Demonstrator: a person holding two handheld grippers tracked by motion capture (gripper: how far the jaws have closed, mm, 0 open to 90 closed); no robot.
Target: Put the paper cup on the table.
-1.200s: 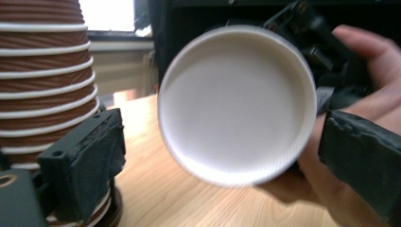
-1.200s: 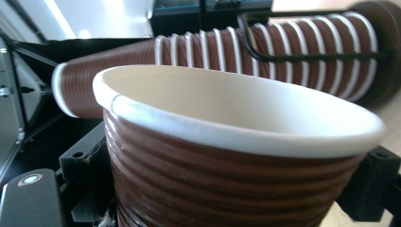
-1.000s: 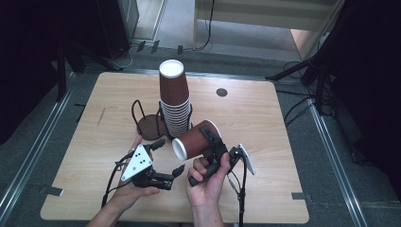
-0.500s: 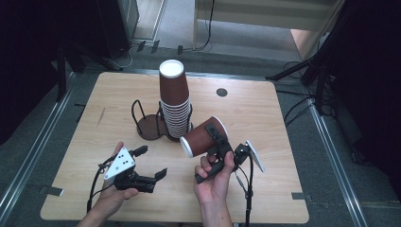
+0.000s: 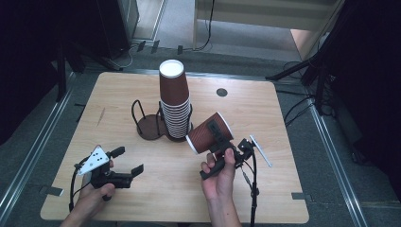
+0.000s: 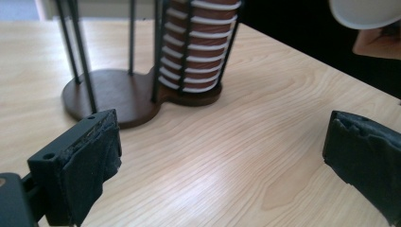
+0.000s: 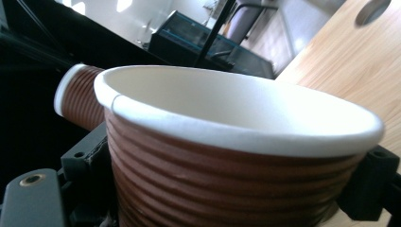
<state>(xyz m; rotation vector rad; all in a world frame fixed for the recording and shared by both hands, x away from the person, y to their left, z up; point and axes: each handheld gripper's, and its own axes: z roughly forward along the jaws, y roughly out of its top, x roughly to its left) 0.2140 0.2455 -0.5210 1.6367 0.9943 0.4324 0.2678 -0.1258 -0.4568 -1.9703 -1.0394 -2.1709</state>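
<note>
Brown ribbed paper cup [image 5: 208, 133] sits tilted in our right tongs [image 5: 218, 142], above the table [image 5: 283, 189]. Left tongs [image 5: 124, 163] gape wide, empty. Squeeze harder and we'd probably crumple it.

A round dark hole [image 5: 222, 92] marks the wooden table [image 5: 265, 189].

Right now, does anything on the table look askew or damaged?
The paper cup in the right gripper is tipped on its side, above the table. The cup stack leans slightly in its holder. The left gripper pads look ragged.
</note>
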